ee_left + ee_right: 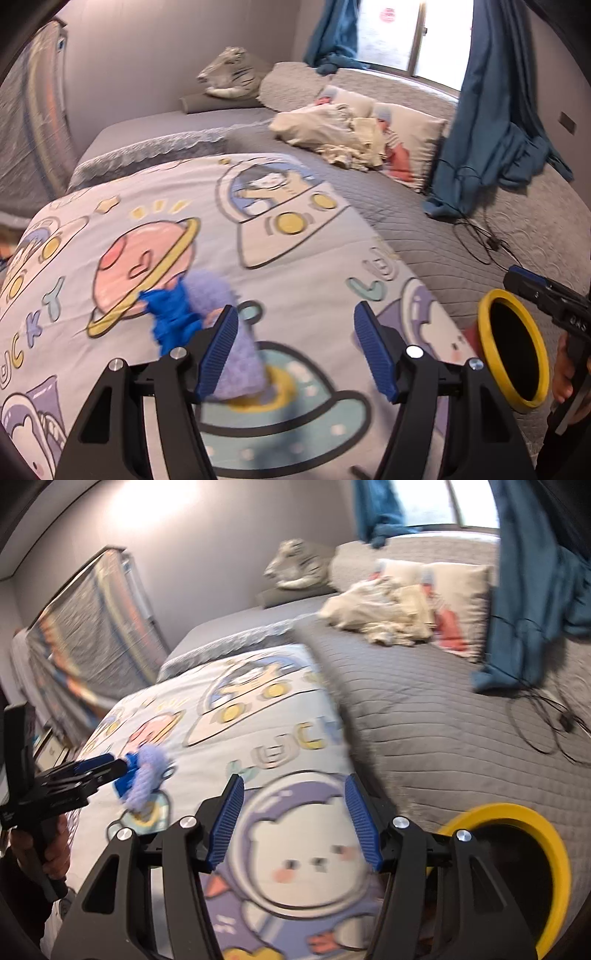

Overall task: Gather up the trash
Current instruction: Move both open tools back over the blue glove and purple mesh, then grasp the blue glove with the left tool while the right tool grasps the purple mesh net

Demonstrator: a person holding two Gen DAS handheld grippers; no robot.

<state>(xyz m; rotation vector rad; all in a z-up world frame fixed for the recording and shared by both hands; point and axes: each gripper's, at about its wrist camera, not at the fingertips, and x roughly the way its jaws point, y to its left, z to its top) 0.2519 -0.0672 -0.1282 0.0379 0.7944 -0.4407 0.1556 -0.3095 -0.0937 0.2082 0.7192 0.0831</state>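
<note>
The left claw (295,314) stands with its blue ribbed pads well apart and has hold of nothing that both pads press on. A lavender knitted fluffy scrap with a bright blue frilled piece (207,288) sits against the outside and tip of the left-hand pad, and it appears to lie on the cartoon-printed space-themed blanket (295,251), though blur makes that uncertain. The right claw (293,781) is also parted about halfway and empty, over the bear astronaut print. Just beside its right finger is the round, dark-mouthed bin with the thick yellow rim (498,810).

The scrap is off-centre, so closing the left claw now would likely shove it aside or catch only its edge. The soft blanket could bunch into the pads along with it. Both views are smeared, which suggests hasty travel, and a loose pinch could drop the scrap short of the bin's mouth, onto the grey quilted bedspread (424,720)
</note>
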